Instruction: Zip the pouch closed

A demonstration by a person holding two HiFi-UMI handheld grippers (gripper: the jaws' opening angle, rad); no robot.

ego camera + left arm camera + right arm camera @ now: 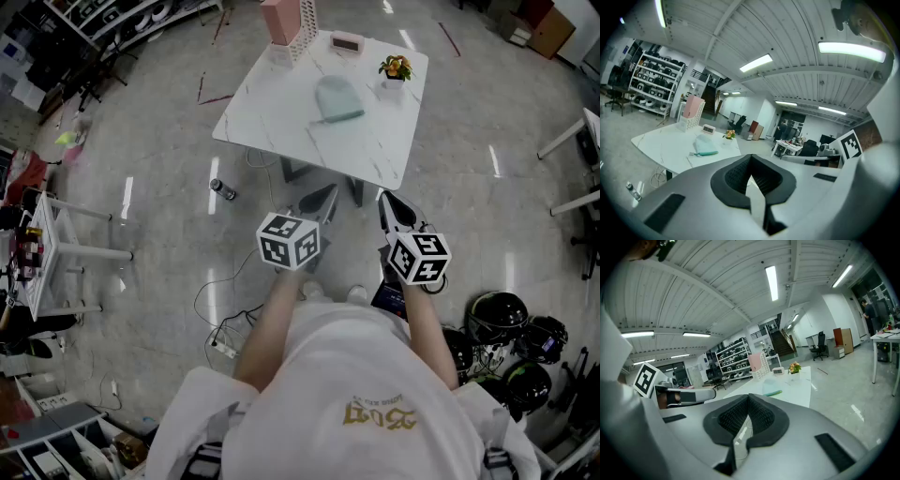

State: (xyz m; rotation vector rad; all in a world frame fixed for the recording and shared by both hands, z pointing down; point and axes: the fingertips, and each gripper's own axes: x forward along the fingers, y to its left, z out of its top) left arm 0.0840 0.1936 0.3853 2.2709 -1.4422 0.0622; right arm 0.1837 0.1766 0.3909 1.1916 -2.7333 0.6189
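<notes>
A pale teal pouch (337, 98) lies flat on the white marble table (281, 122), far ahead of me. It also shows small in the left gripper view as the pouch (704, 146) and in the right gripper view as the pouch (771, 389). My left gripper (319, 201) and right gripper (396, 210) hang side by side over the floor, short of the table's near edge. Both are shut with nothing between the jaws, as the left gripper (751, 177) and right gripper (748, 414) show in their own views.
On the table's far side stand a pink organizer (286, 23), a small clock (346, 42) and a potted flower (395, 70). A can (222, 189) and cables lie on the floor at the left. Black helmets (511, 328) sit at my right, a white rack (56, 244) at the left.
</notes>
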